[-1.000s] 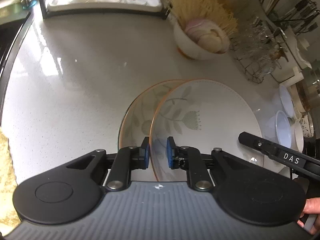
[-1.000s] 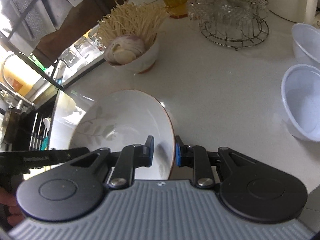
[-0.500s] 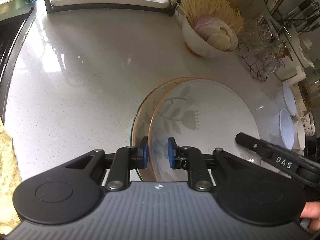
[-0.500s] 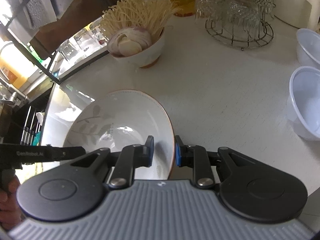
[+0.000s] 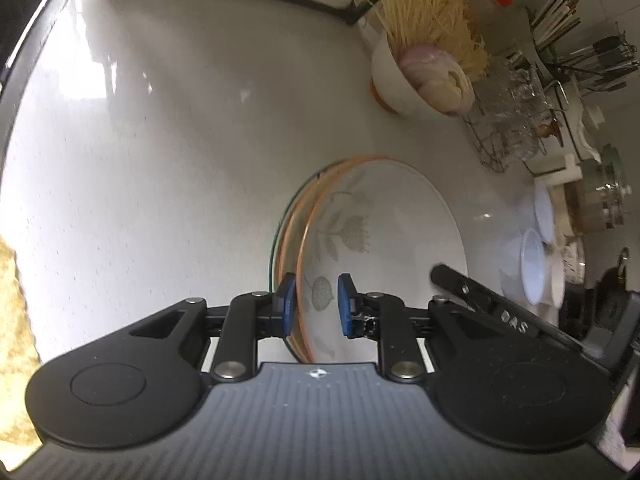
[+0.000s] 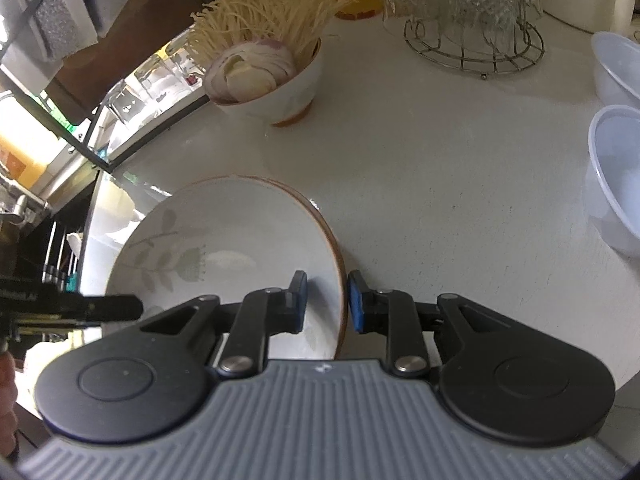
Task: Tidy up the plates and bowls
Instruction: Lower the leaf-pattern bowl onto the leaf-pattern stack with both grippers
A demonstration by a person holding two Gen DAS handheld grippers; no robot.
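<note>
1. on my right gripper's finger i read "das" in the left wrist view; the lettering on my left gripper's finger, seen from the right wrist, is too blurred to read.
2. both of my grippers reach in low and level, facing each other across the top plate.
3. my left fingers straddle its near rim, spread, pads not pressing.
4. my right fingers straddle the opposite rim with small gaps either side, released.
5. the top plate sits nested on a second plate on the white counter, mid-surface.
6. further off stands a bowl of noodles, with clear plastic bowls toward the counter's right edge.
</note>
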